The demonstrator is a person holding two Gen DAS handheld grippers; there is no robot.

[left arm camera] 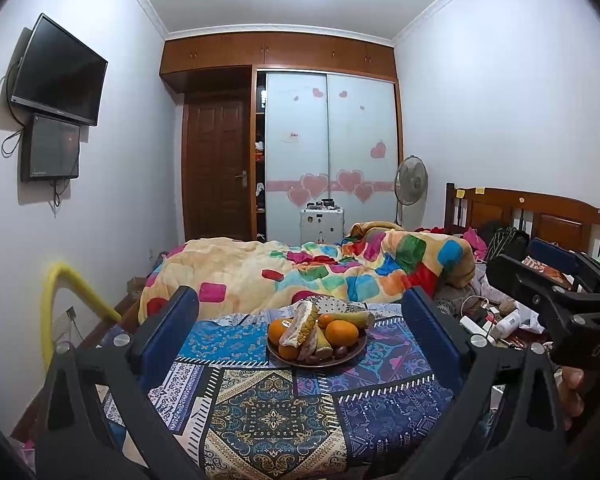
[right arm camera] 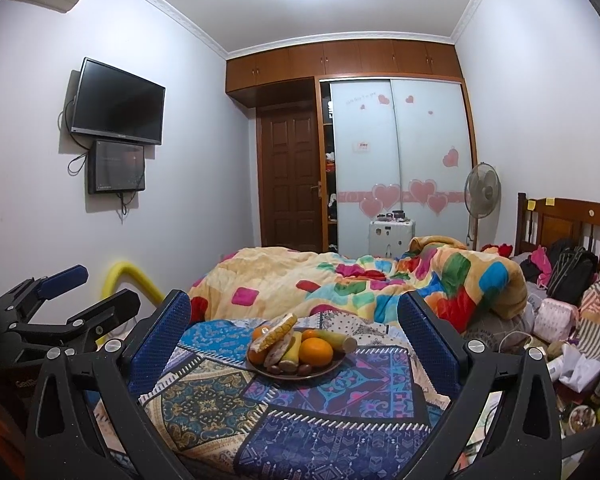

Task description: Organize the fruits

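Observation:
A brown plate (left arm camera: 340, 359) (right arm camera: 324, 372) of fruit stands on a patterned cloth (left arm camera: 276, 412) (right arm camera: 220, 408) over a table. It holds oranges (left arm camera: 341, 333) (right arm camera: 316, 351), a pineapple slice (left arm camera: 300, 322) (right arm camera: 276, 334), bananas (left arm camera: 354, 317) (right arm camera: 334, 338) and small dark fruits (left arm camera: 340, 351). My left gripper (left arm camera: 300, 320) is open and empty, short of the plate. My right gripper (right arm camera: 294, 326) is open and empty, also short of the plate. Each gripper shows in the other's view: the right one (left arm camera: 556, 276) at right, the left one (right arm camera: 60, 292) at left.
A bed with a colourful quilt (left arm camera: 320, 272) (right arm camera: 360, 280) lies just behind the table. Clutter (left arm camera: 496, 320) (right arm camera: 572, 352) lies at the right. A yellow padded rail (left arm camera: 72, 284) (right arm camera: 128, 280) stands at the left. Wardrobe, door, fan and wall screens are farther off.

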